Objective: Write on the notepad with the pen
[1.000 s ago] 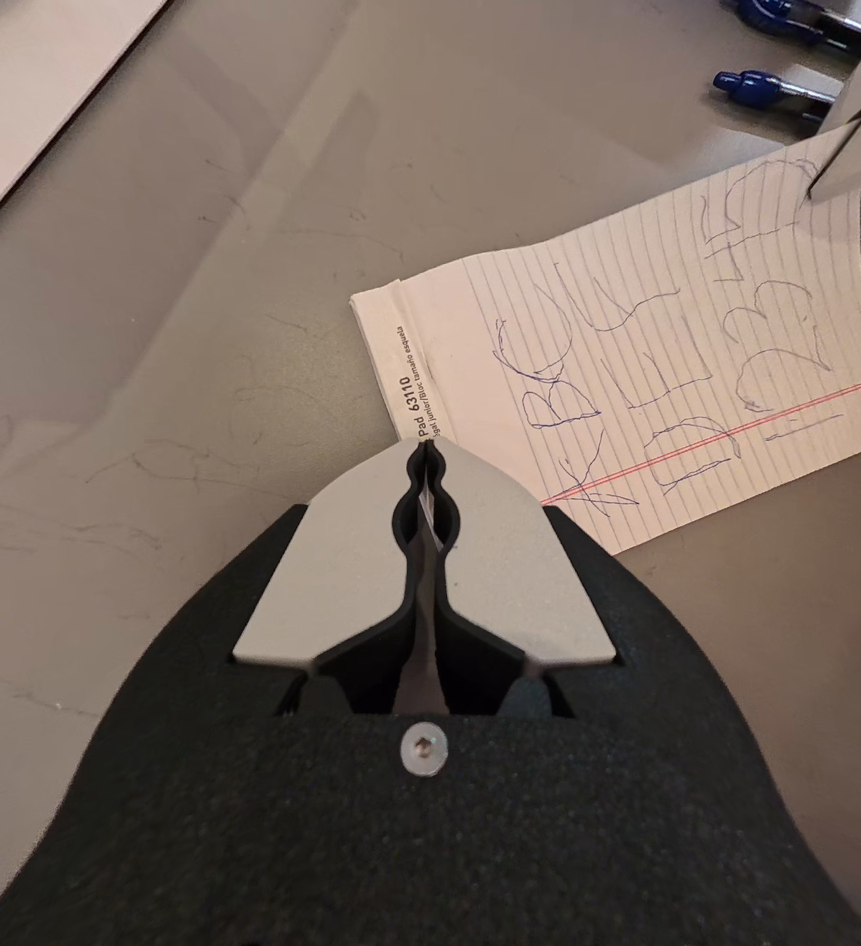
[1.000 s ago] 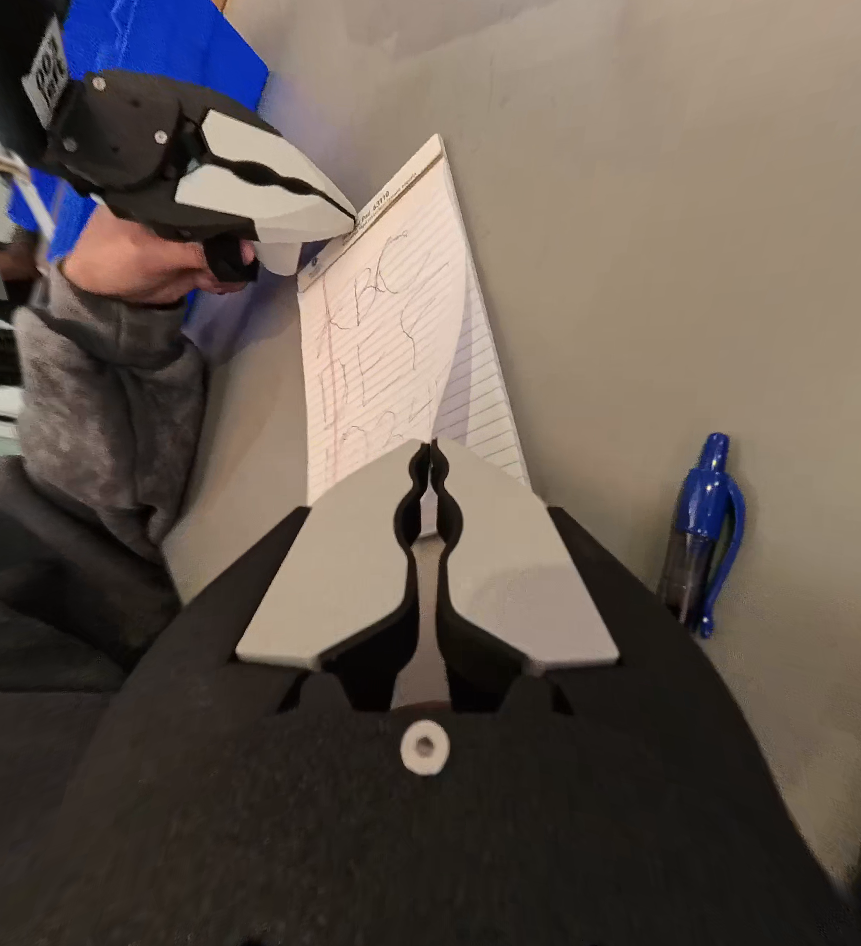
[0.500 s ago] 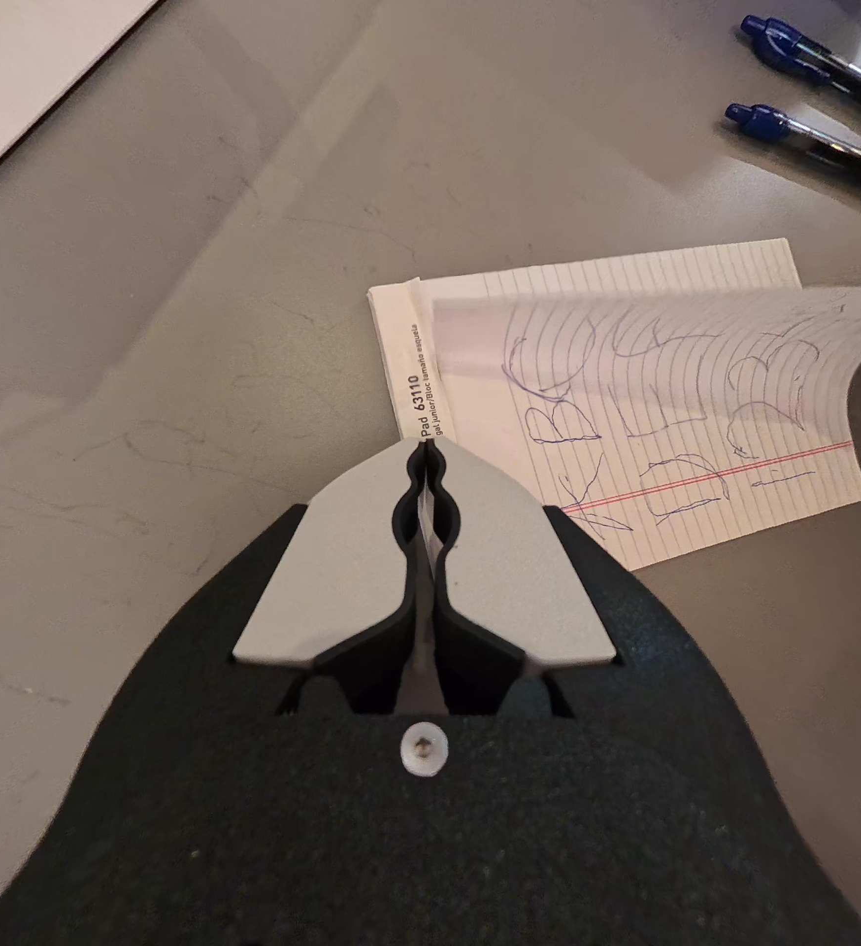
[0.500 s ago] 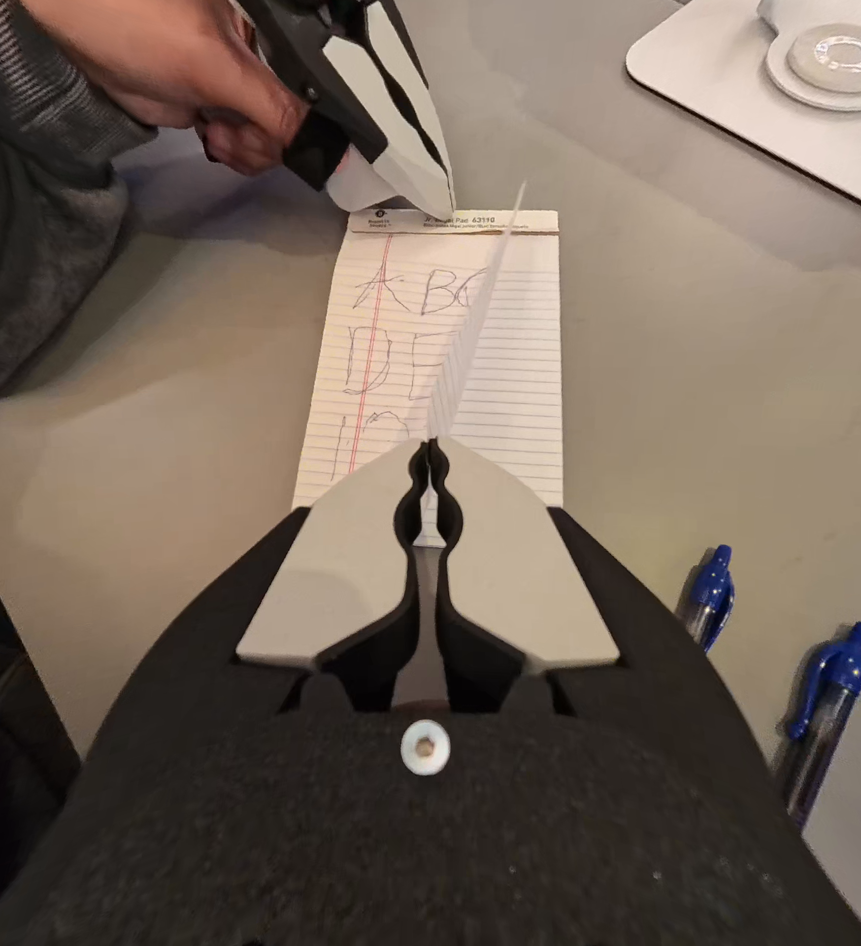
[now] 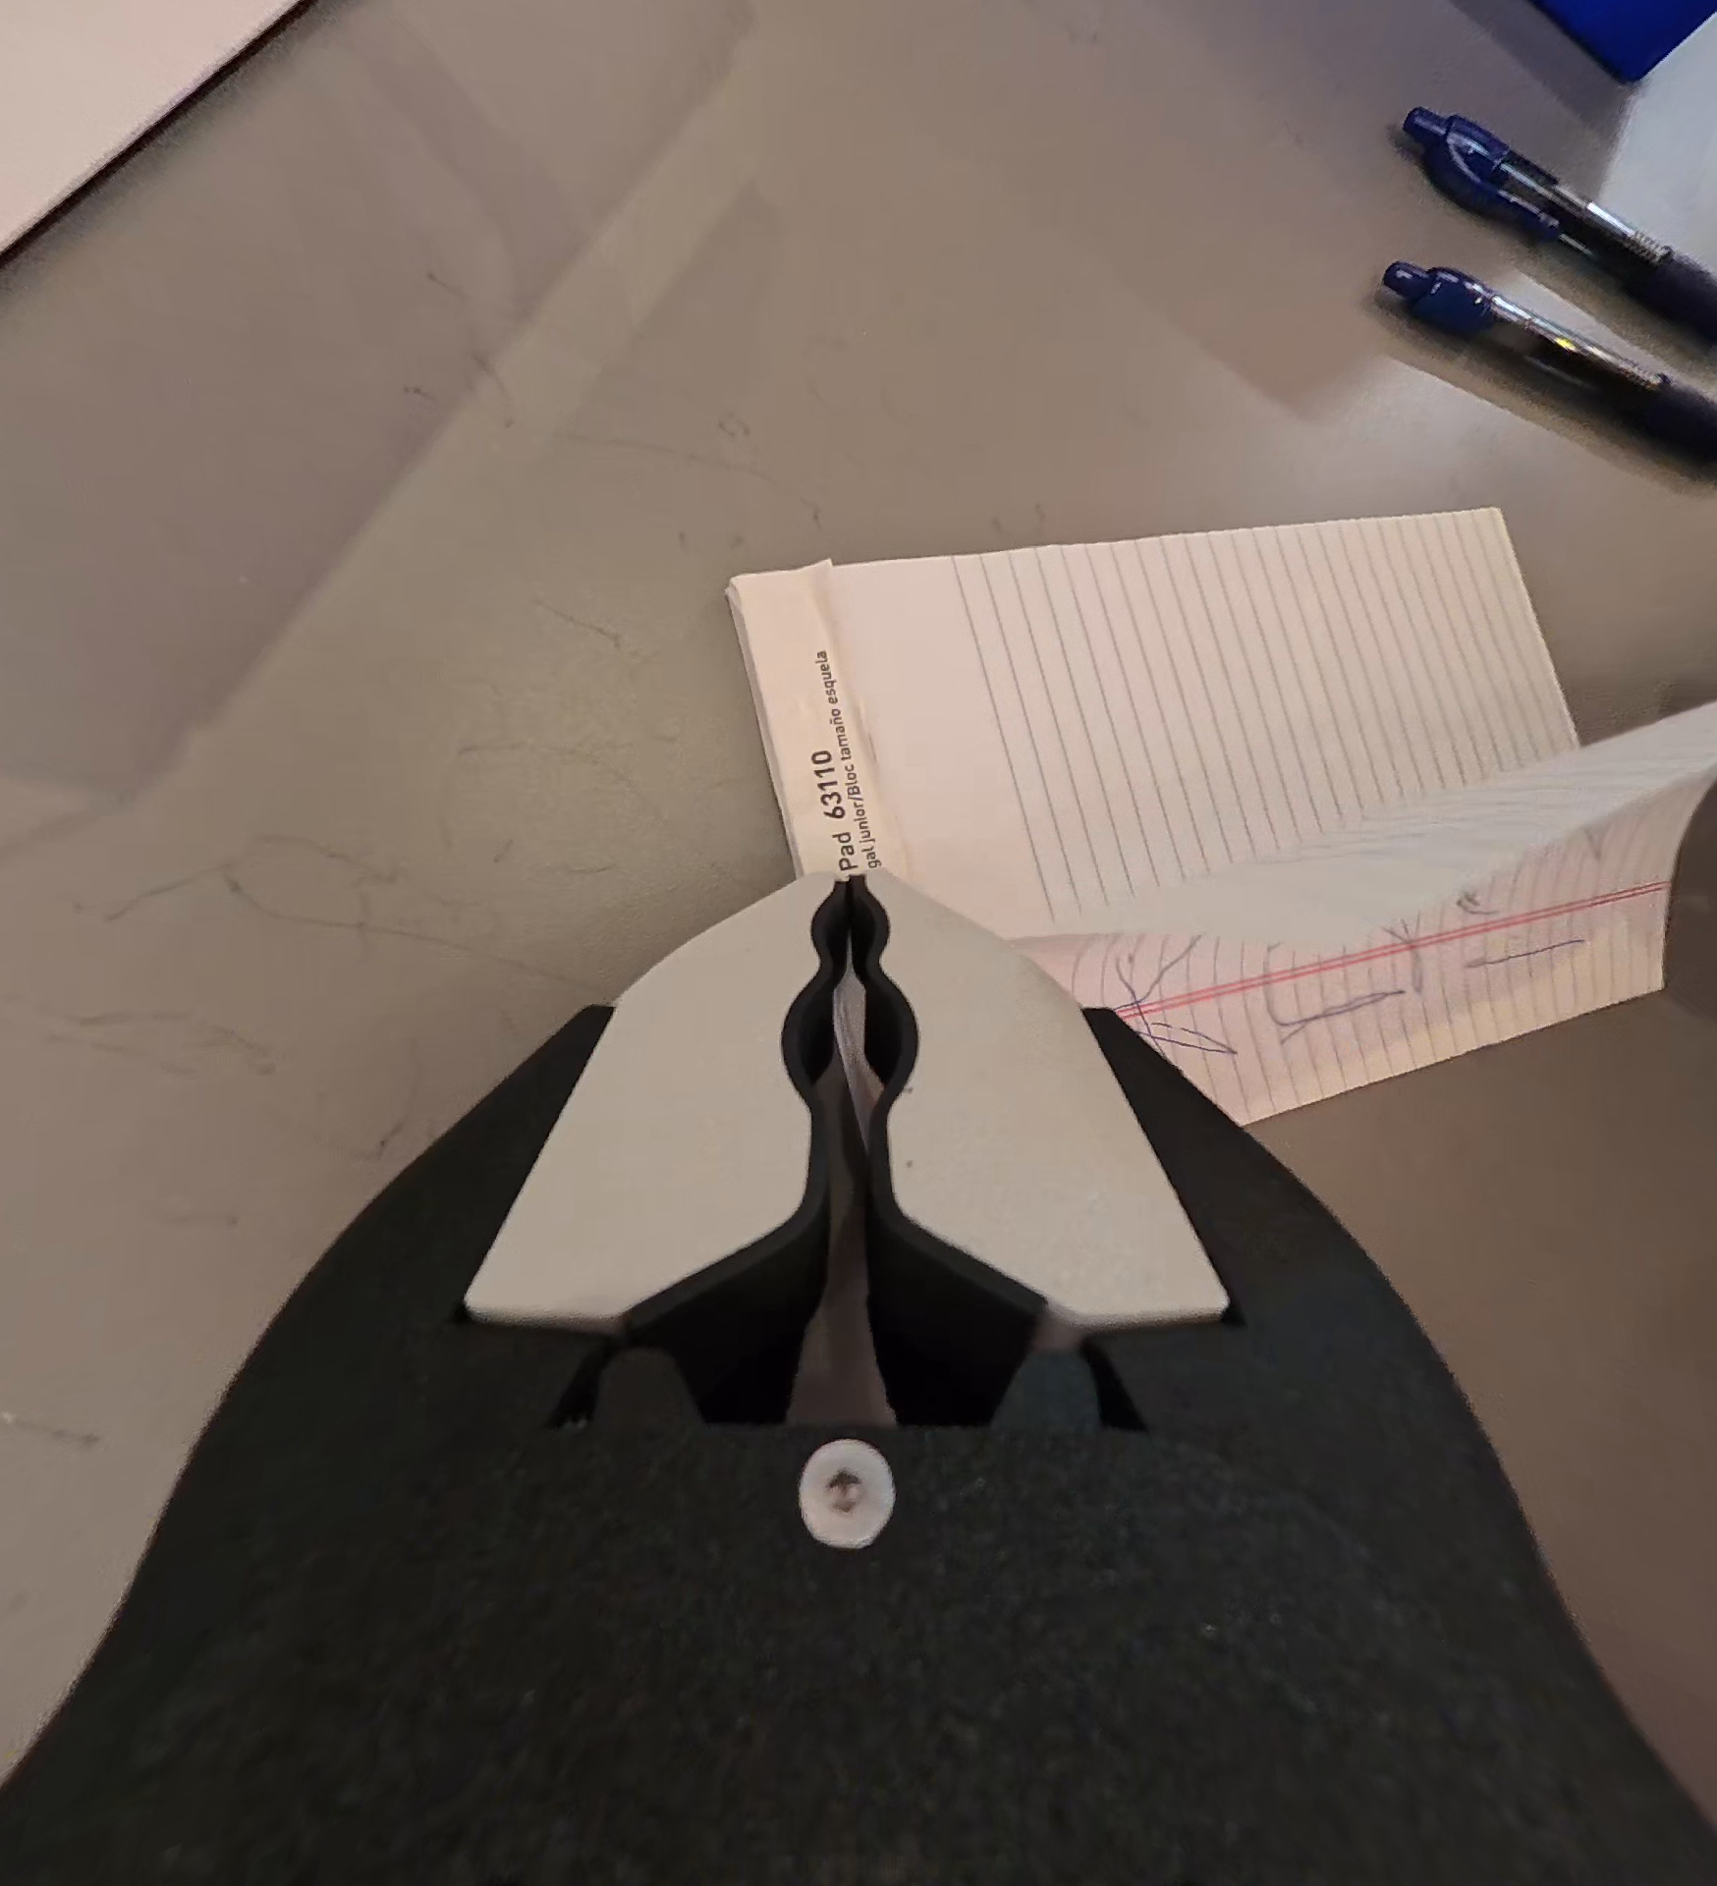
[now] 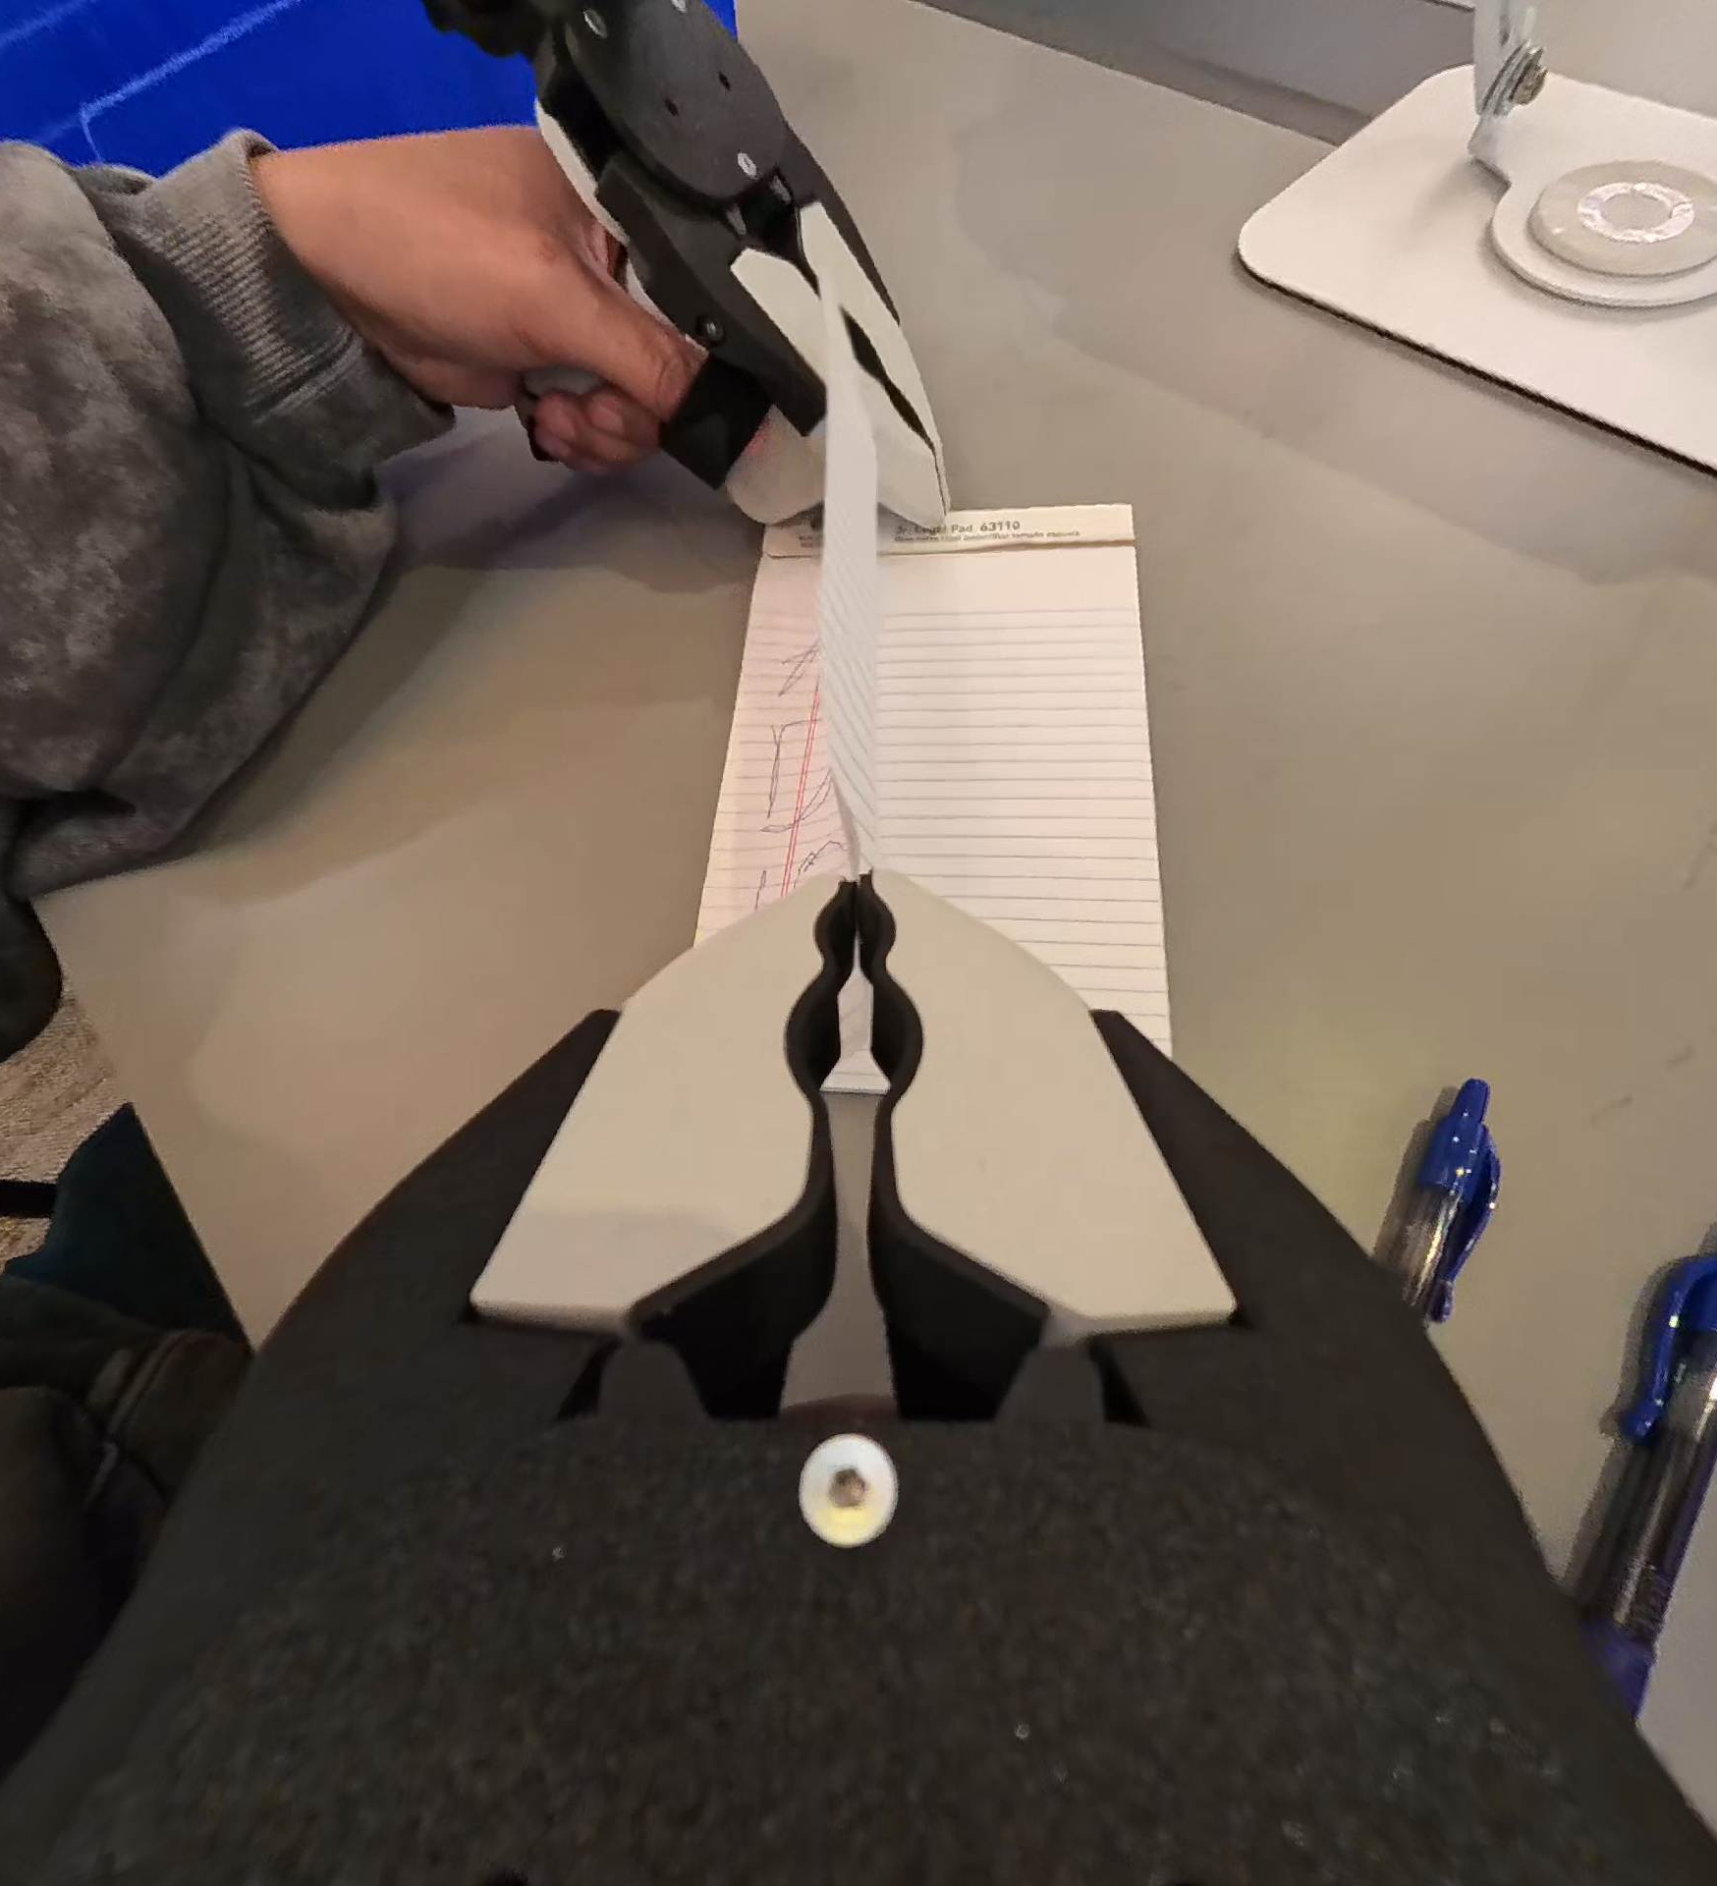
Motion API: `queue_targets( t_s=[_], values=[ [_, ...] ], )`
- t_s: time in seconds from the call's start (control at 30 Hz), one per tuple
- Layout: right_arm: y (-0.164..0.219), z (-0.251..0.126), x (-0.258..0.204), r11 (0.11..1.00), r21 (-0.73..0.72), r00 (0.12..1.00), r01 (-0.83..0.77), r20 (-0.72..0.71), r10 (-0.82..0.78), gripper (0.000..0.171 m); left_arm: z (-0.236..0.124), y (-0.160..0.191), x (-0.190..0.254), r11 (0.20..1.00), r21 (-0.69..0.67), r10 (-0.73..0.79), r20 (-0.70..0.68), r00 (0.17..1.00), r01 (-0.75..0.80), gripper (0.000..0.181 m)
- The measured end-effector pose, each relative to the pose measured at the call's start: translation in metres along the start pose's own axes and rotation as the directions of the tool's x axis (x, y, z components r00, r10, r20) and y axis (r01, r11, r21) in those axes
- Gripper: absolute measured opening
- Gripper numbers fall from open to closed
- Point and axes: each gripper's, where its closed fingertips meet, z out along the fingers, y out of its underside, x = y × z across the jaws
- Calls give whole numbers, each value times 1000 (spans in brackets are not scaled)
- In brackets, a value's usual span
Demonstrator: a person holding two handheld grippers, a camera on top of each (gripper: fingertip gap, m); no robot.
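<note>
Notepad [image 6: 1018, 755] sheet [image 6: 849, 653] between both closed grippers

The surface [image 5: 426, 510] is dull grey with faint scuffs. The notepad [image 6: 1018, 735] is white, ruled in thin dark lines, with a cream band [image 6: 997, 531] along its top. Its lifted sheet [image 5: 1395, 959] carries a red margin line and blue scribbles. Two pens [image 5: 1569, 235] [image 5: 1579, 357] have blue caps and dark barrels. The sleeve [image 6: 99, 490] is mottled grey. The grippers [image 5: 849, 893] [image 6: 860, 883] are black with pale grey jaws. The stand base [image 6: 1508, 276] is white.
</note>
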Motion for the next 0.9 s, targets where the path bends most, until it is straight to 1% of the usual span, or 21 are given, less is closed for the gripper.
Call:
queue_targets(
  t_s=[0.23, 0.6, 0.9],
  values=[
    [-5, -9, -9, 1000, 26, 1000, -9, 19, 9, 0, 0, 0, 0, 1000, 14, -24, -41, 999, 24, 0],
    [-12, -22, -17, 999, 41, 1000, -1, 19, 0, 0, 0, 0, 0, 999, 19, -26, -46, 999, 27, 0],
    [-31, -52, -28, 992, 127, 1000, -14, 21, 12, 0, 0, -1, 0, 1000, 17, 4, -18, 1000, -4, 0]
  ],
)
